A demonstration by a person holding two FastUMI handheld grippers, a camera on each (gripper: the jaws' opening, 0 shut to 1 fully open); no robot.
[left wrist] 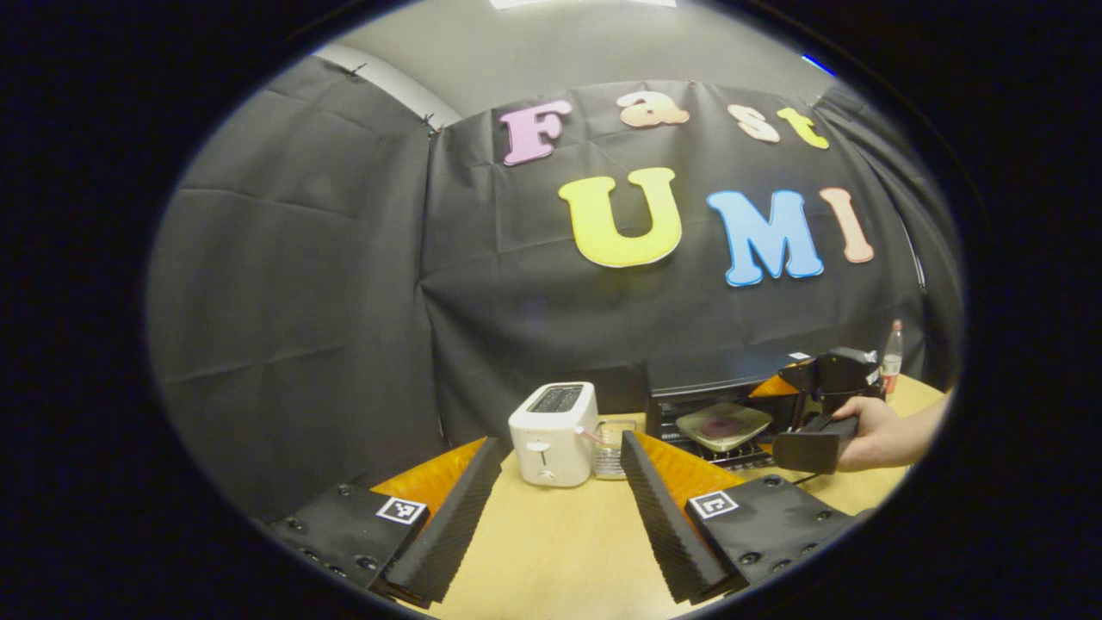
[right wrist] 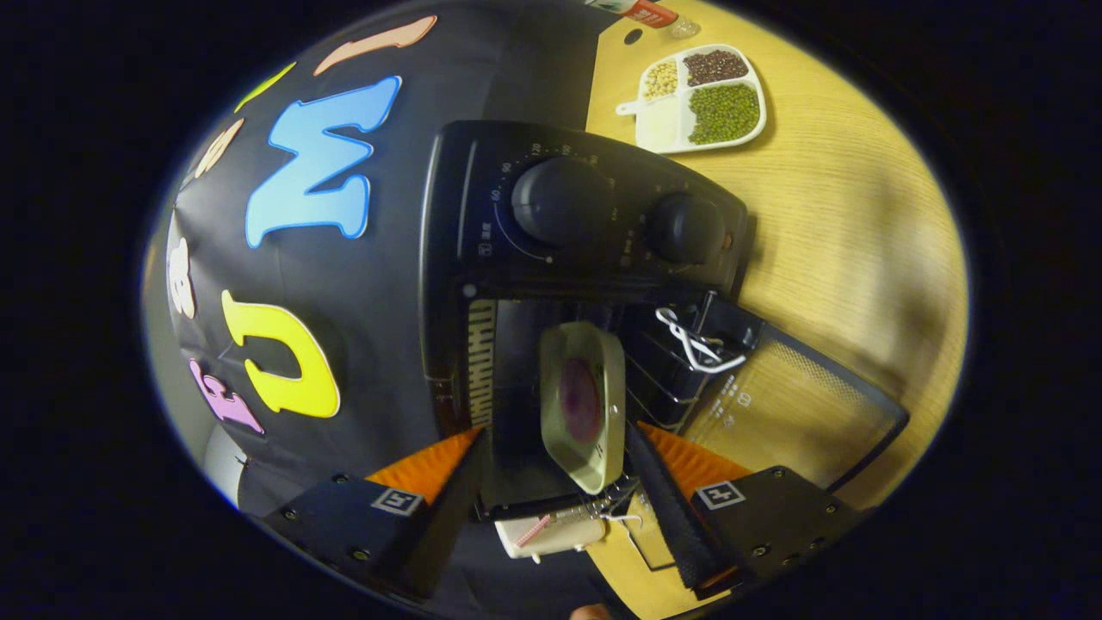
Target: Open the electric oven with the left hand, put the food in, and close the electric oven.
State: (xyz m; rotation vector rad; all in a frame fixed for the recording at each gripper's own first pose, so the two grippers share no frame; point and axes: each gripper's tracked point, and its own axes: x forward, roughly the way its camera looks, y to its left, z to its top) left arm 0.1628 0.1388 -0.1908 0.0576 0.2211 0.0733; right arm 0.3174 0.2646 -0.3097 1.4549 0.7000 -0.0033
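Held left gripper (left wrist: 561, 439) low over light wooden table (left wrist: 560, 551), jaws spread and empty, short of white plastic toaster (left wrist: 553, 435). Found pale square dish of purplish food (right wrist: 581, 405) resting in mouth of black electric oven (right wrist: 585, 215), with glass door (right wrist: 801, 405) dropped fully open. Set right gripper (right wrist: 555, 429) level with dish, jaws spread to either side; contact not discernible. Judged it best to nudge dish squarely inward, clear of door's swing, to withdraw straight back, then to lift door with left gripper.
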